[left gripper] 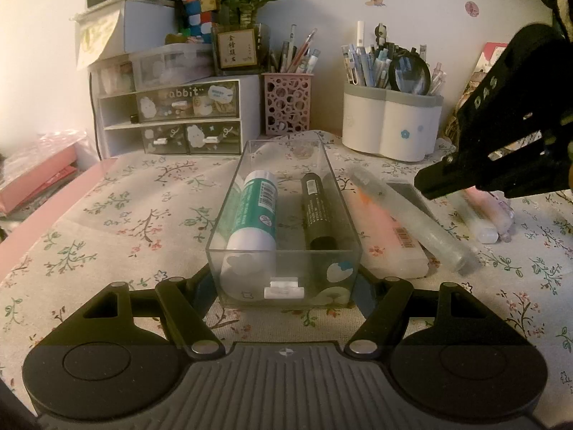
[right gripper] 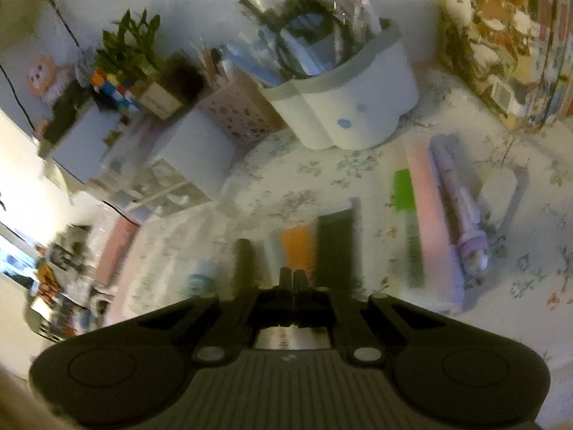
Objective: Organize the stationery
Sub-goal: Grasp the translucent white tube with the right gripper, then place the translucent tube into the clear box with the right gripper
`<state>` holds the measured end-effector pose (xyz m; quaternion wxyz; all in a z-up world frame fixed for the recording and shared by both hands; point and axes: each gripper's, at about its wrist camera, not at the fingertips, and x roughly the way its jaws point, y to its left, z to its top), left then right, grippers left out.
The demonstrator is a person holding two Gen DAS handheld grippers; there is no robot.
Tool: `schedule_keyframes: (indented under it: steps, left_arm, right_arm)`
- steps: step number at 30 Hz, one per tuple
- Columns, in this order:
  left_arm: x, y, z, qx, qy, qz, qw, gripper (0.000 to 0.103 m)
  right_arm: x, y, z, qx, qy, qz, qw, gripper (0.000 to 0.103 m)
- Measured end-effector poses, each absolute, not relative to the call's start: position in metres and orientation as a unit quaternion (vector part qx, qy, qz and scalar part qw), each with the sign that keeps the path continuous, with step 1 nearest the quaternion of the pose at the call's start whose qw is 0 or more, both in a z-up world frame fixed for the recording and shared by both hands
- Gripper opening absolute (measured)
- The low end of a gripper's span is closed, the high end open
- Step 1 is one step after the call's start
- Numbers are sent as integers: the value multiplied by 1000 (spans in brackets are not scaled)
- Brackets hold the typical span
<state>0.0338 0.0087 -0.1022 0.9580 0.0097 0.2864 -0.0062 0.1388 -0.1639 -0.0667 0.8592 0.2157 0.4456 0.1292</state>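
While the left gripper (left gripper: 284, 286) clamps the near end of the clear drawer tray (left gripper: 250, 261) between its jaws, the tray rests on the floral counter (left gripper: 107, 215) holding a green glue stick (left gripper: 256, 211) and a dark marker (left gripper: 317, 208). Beside it lie a frosted pen (left gripper: 412, 211) and a pink case (left gripper: 386, 240). The right gripper (right gripper: 293, 276) hovers above, jaws pressed together, empty. Pen holders (left gripper: 390, 122) stand behind.

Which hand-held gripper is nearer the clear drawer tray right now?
Left. The left hand-held gripper clamps the clear drawer tray's near end. The right hand-held gripper hangs shut and empty beyond the tray's right side.
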Motion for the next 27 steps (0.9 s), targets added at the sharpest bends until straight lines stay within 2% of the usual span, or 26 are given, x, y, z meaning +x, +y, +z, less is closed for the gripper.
schedule_keyframes:
  steps: [4, 6, 8, 12, 13, 27]
  left_arm:
    - [34, 9, -102, 10, 286, -6, 958, 72]
    - [34, 9, -102, 10, 286, -6, 958, 72]
    - [34, 9, -102, 10, 286, -6, 958, 72]
    - [34, 9, -102, 10, 286, -6, 958, 72]
    - [34, 9, -102, 10, 286, -6, 958, 72]
    - [35, 8, -102, 11, 286, -7, 958, 72]
  right_arm:
    - [138, -152, -63, 168, 443, 156, 867, 6]
    - [140, -142, -58, 126, 437, 163, 876, 15]
    - [142, -130, -56, 80, 436, 172, 880, 29]
    - [148, -109, -69, 18, 466, 173, 868, 26]
    - [149, -108, -72, 16, 469, 162, 868, 17]
    - [149, -143, -41, 214, 444, 163, 855, 16]
